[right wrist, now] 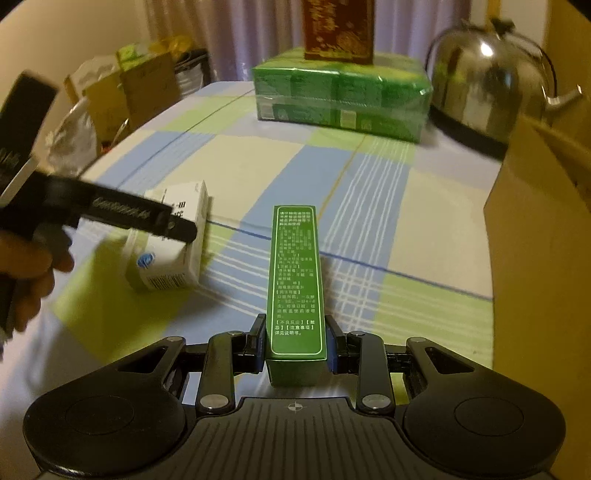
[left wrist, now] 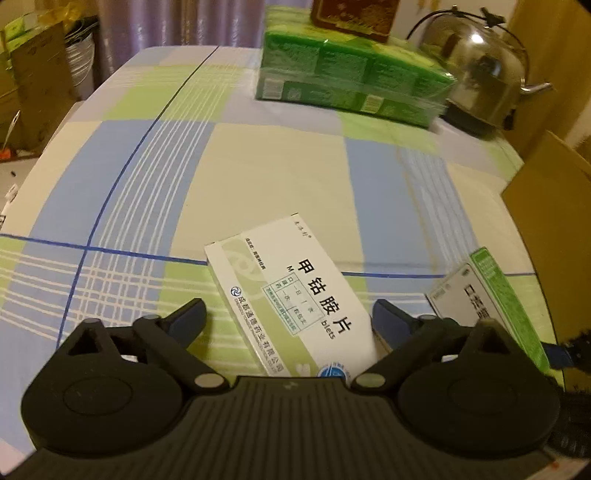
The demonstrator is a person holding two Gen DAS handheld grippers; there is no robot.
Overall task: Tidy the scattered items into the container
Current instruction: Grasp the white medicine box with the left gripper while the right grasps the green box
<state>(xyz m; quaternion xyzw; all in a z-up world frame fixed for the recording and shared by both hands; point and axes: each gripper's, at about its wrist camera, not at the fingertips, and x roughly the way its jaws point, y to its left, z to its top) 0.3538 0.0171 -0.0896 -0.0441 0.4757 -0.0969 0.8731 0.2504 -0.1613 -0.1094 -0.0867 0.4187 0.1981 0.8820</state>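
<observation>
A white medicine box [left wrist: 291, 295] with Chinese print lies on the checked tablecloth [left wrist: 258, 166], between the spread fingers of my left gripper [left wrist: 288, 314], which is open. The right finger is close against the box's edge and the left finger stands clear of it. In the right wrist view the same white box [right wrist: 173, 243] sits behind the left gripper's finger [right wrist: 181, 229], and a hand [right wrist: 26, 273] holds that tool. My right gripper [right wrist: 296, 336] is shut on a long green box [right wrist: 297, 273], held level above the cloth. The green box [left wrist: 491, 291] also shows at the right of the left wrist view. A brown cardboard container [right wrist: 539, 240] stands at the table's right.
At the back of the table a green wrapped multipack [right wrist: 340, 99] carries a red-brown box [right wrist: 338, 29]. A steel kettle [right wrist: 484, 85] stands beside it at the right. Cardboard boxes and bags [right wrist: 129, 88] sit past the table's left edge.
</observation>
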